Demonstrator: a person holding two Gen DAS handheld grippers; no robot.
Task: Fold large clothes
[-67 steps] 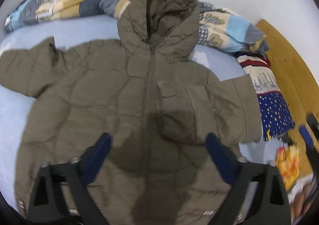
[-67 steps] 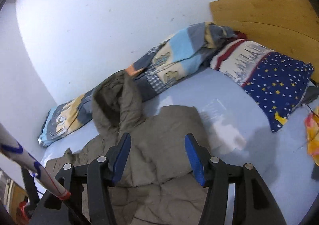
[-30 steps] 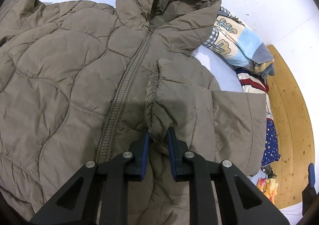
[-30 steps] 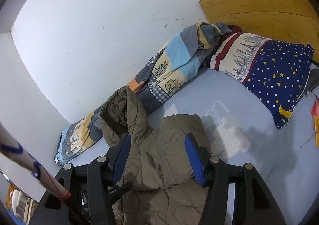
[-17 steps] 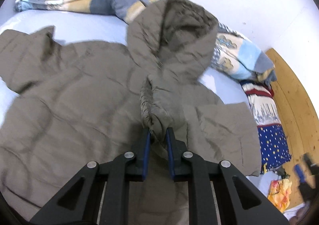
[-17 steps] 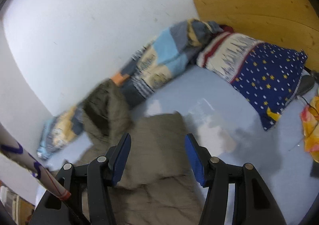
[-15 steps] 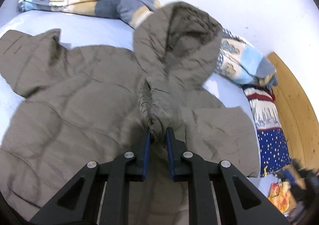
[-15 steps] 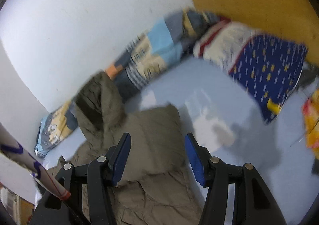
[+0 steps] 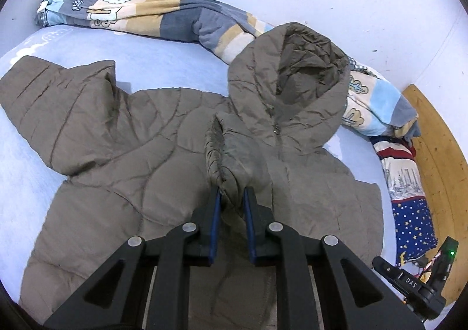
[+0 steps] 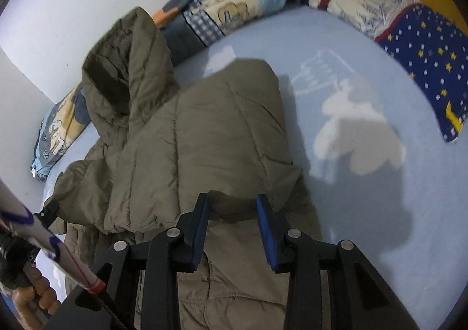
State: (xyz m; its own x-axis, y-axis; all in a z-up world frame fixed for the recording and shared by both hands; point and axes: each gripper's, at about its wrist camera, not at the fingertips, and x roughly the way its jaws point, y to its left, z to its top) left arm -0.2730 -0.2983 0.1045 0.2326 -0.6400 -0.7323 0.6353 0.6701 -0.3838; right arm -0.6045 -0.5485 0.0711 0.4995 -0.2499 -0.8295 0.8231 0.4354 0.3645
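The olive quilted jacket (image 9: 122, 154) lay front-up on the pale blue bed (image 9: 163, 67), hood (image 9: 295, 75) puffed open. The left tool (image 9: 231, 198) pinched its gathered cuff (image 9: 216, 151). The right tool (image 10: 232, 210) was closing around the folded sleeve's (image 10: 222, 125) edge. A patchwork blanket (image 9: 163, 14) lay beyond.

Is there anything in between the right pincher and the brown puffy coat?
No, nothing is in the way. The right gripper is right at the jacket, its jaws closing around the folded sleeve's edge. The left gripper is already shut on the cuff.
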